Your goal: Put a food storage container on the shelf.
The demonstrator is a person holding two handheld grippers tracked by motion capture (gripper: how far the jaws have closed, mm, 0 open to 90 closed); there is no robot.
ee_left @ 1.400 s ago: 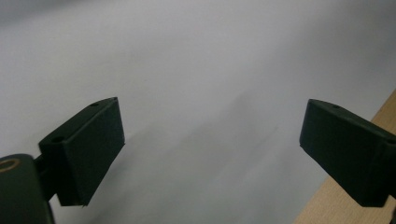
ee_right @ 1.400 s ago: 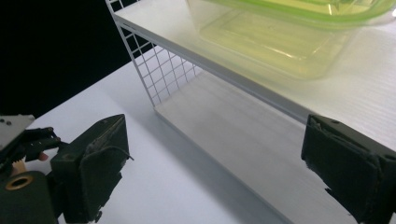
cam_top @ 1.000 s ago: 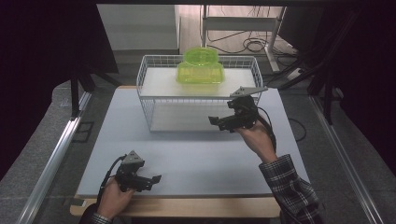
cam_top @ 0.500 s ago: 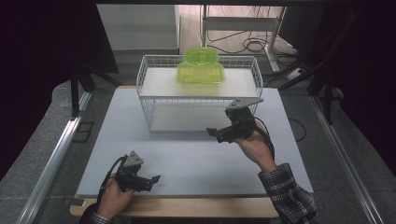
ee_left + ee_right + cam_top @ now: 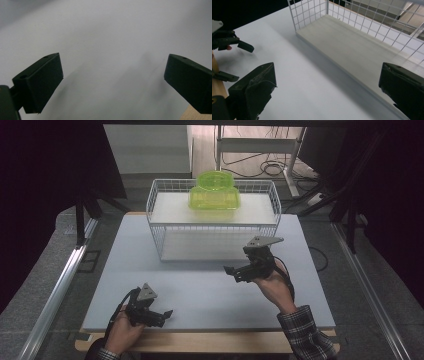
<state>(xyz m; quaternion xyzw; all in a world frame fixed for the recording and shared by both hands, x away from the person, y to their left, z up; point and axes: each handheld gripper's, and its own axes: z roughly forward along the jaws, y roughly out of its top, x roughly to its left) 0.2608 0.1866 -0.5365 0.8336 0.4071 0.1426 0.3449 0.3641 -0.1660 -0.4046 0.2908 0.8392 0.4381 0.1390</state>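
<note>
A pale grey counter [image 5: 200, 290] under dim surroundings carries a white wire basket [image 5: 212, 227] at its far side. On the basket's upper shelf sits a translucent green plastic container [image 5: 214, 194], lidded as far as one can tell. It looks light, rigid and smooth, likely slippery, so a hold across its flat side walls or rim seems safest. The right claw [image 5: 235, 271], jaws apart and empty, hovers just in front of the basket. The left claw [image 5: 162, 316], also spread and empty, rests well nearer the person than the basket.

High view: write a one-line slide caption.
Two open hand-held grippers, left and right, over a white table before a wire basket topped by a green container.
</note>
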